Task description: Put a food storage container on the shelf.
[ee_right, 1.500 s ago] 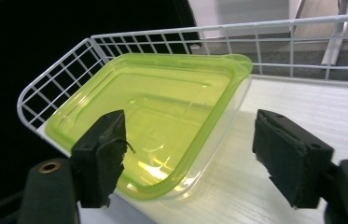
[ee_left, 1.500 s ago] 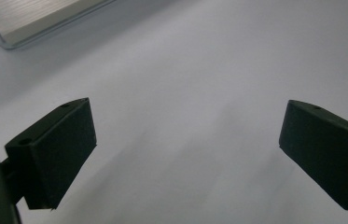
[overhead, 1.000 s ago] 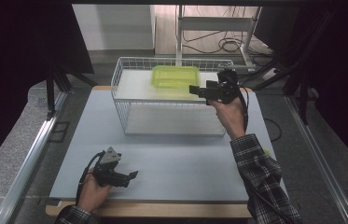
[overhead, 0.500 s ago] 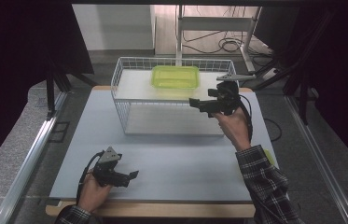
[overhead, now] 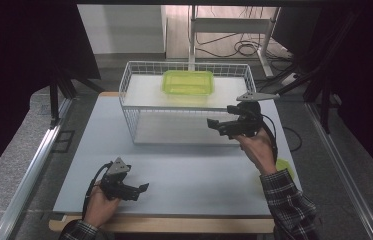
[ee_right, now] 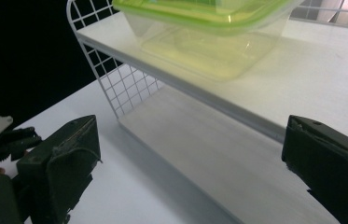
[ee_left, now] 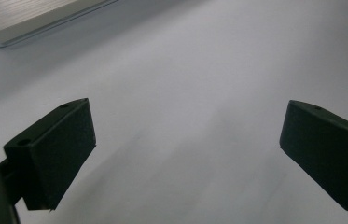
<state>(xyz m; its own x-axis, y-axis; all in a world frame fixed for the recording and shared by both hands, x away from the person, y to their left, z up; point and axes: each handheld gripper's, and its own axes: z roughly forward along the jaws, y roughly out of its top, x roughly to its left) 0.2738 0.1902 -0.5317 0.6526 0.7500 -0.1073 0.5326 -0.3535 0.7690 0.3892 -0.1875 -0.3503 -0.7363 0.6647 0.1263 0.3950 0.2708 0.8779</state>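
Green-lidded tub is cut off at the top edge; both grippers' fingers spread, empty.

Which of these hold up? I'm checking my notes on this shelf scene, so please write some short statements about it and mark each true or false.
1. The yellow-green clear plastic container sits on the upper board of the white wire shelf rack. True.
2. The right tool grips the container. False: its jaws stand open with nothing between them, away from the container at the rack's front right.
3. The left tool rests low over the pale grey table top, near its front edge. True.
4. The left tool holds a cloth. False: its jaws are open and empty.
5. The container lies on the table in front of the rack. False: it is up on the rack's board.
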